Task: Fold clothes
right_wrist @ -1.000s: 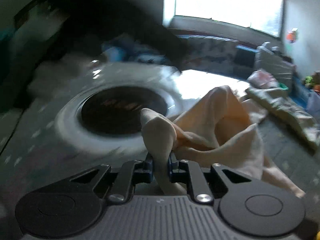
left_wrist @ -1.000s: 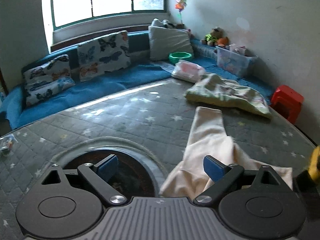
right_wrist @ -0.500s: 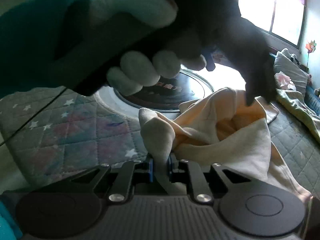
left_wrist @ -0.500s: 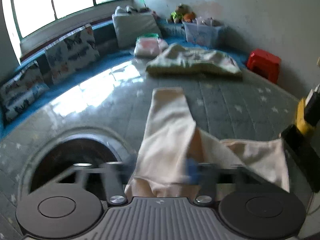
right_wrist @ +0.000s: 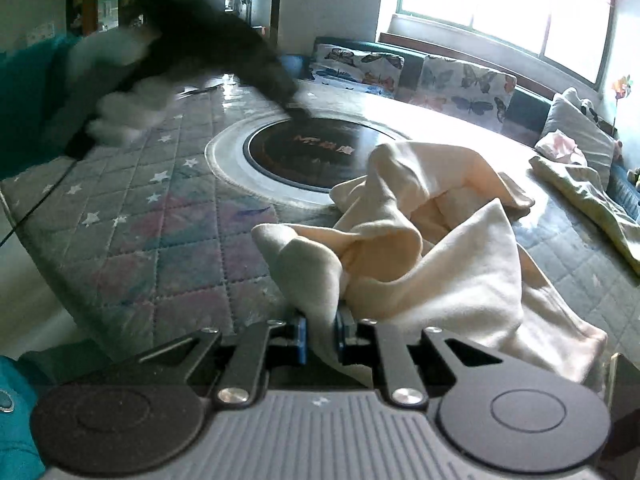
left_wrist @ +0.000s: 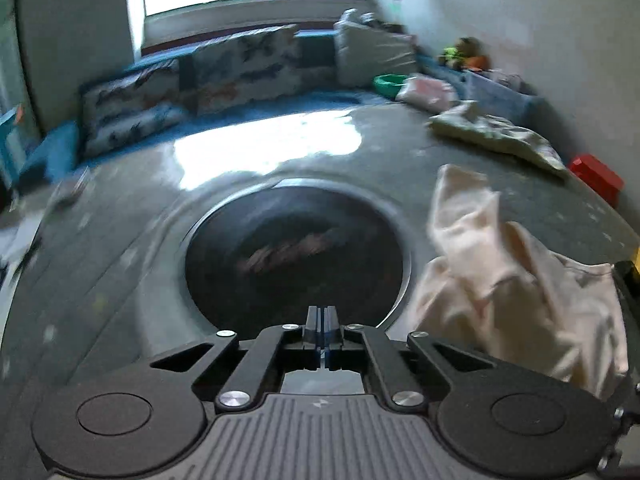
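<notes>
A cream garment [right_wrist: 432, 240] lies crumpled on the quilted table cover, right of the dark round hob. My right gripper [right_wrist: 320, 338] is shut on a bunched edge of it at the near side. In the left wrist view the same garment [left_wrist: 504, 280] lies to the right of my left gripper [left_wrist: 322, 330], which is shut and empty over the near rim of the hob [left_wrist: 296, 256]. The left gripper also shows blurred in the right wrist view [right_wrist: 298, 111], above the hob's far rim.
A pale green cloth [left_wrist: 496, 136] lies at the table's far right. A red stool [left_wrist: 596, 176] stands past the right edge. Butterfly cushions [right_wrist: 460, 84] and a blue bench run under the window. The table's near left edge [right_wrist: 52, 256] drops off.
My left gripper has shut and swung left from over the garment to over the hob. The right gripper still holds the garment, which is more bunched.
</notes>
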Demonstrator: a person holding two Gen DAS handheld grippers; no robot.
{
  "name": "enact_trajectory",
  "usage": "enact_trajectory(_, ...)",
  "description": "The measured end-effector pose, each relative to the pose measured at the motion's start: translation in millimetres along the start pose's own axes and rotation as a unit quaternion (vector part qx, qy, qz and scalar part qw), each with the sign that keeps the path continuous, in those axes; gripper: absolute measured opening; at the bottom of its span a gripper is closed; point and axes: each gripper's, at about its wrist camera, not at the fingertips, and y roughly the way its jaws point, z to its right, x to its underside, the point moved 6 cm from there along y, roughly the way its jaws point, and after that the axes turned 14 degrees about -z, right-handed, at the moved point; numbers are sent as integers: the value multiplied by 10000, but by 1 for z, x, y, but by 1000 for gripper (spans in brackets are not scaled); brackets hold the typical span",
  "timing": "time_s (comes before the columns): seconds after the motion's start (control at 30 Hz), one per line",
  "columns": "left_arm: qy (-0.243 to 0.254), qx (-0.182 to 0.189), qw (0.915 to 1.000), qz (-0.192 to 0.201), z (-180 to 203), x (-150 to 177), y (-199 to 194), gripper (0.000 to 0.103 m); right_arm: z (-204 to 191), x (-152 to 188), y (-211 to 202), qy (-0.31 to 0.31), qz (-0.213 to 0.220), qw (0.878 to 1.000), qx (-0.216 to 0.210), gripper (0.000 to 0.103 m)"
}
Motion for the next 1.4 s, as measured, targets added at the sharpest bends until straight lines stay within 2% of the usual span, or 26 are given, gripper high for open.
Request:
enact_trajectory(0.1,-120,337,9994,13,-8,4,-11,5,-7,1,1,-95,-53,9999,36,12)
enact_trajectory(0.17,30,438,9990,55,4,-1,-17,18,-13,2,2,-162,-97,9998,41,12)
enact_trajectory(0.2,127,495,9987,66,13,-4,-19,34,-16,3,2,-203,-108,9997,61,12)
enact_trajectory(0.23,253,551,9981,120,23,-8,-21,45,-20,3,2,-244,-119,9996,80,12)
enact_trajectory(0.3,531,617,9963,271,45,-16,-25,53,-25,4,0,-284,-129,9995,81,12)
enact_trajectory(0.37,757,742,9938,333,67,-25,-25,56,-28,4,-1,-322,-135,9994,84,12)
enact_trajectory(0.43,1076,855,9899,362,91,-33,-20,68,-32,4,-1,-390,-161,9991,103,12)
enact_trajectory(0.47,1162,765,9897,328,100,-37,-14,69,-33,5,-1,-411,-167,9990,100,13)
enact_trajectory(0.63,1479,610,9870,-124,134,-53,30,67,-36,5,-2,-435,-155,9989,40,13)
enact_trajectory(0.67,1494,598,9867,-223,137,-53,38,62,-37,5,-2,-437,-151,9989,31,13)
enact_trajectory(0.73,1525,674,9850,-441,138,-51,52,11,-37,6,-3,-450,-153,9989,22,13)
enact_trajectory(0.8,1379,795,9862,-445,128,-46,55,5,-36,7,-5,-460,-155,9988,21,12)
enact_trajectory(0.93,1006,722,9923,-96,91,-34,35,3,-35,10,-9,-475,-155,9987,17,12)
enact_trajectory(1.07,434,364,9983,158,34,-14,9,3,-36,9,-10,-514,-147,9986,32,12)
enact_trajectory(1.13,42,212,9996,166,0,5,-2,3,-39,7,-10,-533,-132,9985,-14,12)
enact_trajectory(1.27,-732,-114,9972,87,-63,55,-18,3,-53,0,-9,-762,-113,9968,-198,12)
enact_trajectory(1.4,-1455,-393,9886,-18,-114,109,-37,3,-76,-9,-4,-1009,-167,9930,-592,12)
